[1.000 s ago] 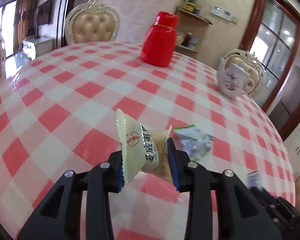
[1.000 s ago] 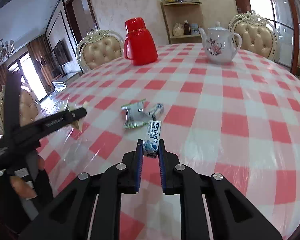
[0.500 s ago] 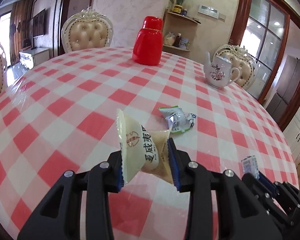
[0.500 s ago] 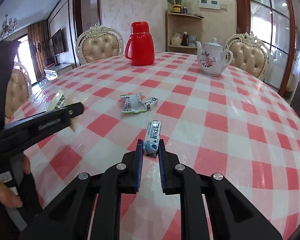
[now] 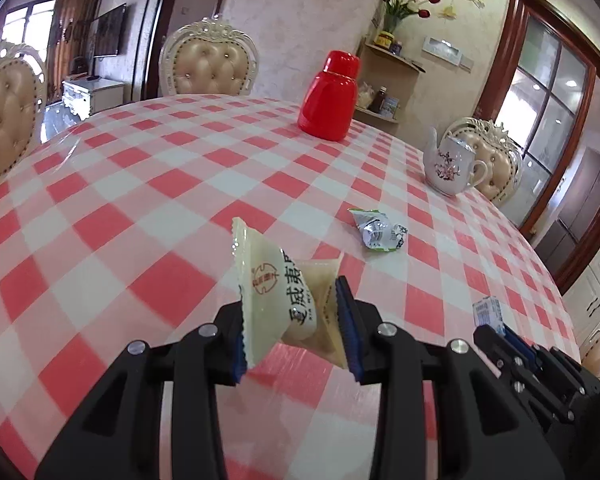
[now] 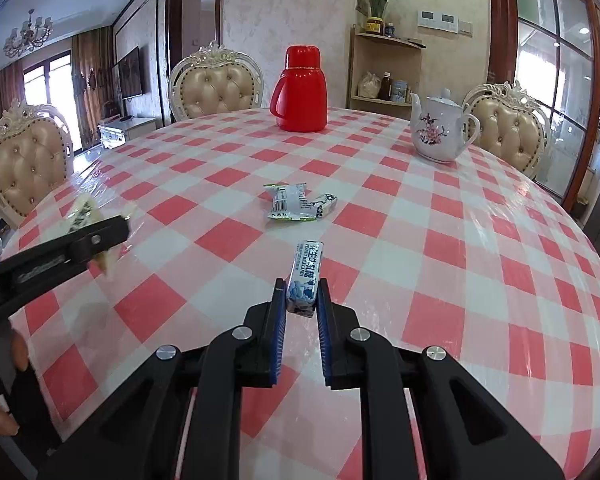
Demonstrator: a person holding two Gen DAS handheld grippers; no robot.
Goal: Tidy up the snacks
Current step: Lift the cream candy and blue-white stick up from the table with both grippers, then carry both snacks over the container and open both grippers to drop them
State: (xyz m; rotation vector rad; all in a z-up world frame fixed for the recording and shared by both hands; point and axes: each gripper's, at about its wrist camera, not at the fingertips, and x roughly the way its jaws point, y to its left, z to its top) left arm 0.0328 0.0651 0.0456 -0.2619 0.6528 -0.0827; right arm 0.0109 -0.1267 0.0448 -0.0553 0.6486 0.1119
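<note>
My left gripper is shut on a pale yellow snack packet with red print, held above the checked tablecloth; it also shows at the left of the right wrist view. My right gripper is shut on a blue and white candy bar, held above the table; it shows at the lower right of the left wrist view. A green and silver snack packet lies on the table ahead of both grippers, with a small blue and white wrapper touching its right side.
A red thermos stands at the table's far side. A white flowered teapot stands at the far right. Padded chairs ring the round table. A shelf with jars stands against the back wall.
Both grippers have drawn back and risen from the table, each keeping its snack. The green packet now lies farther ahead of them.
</note>
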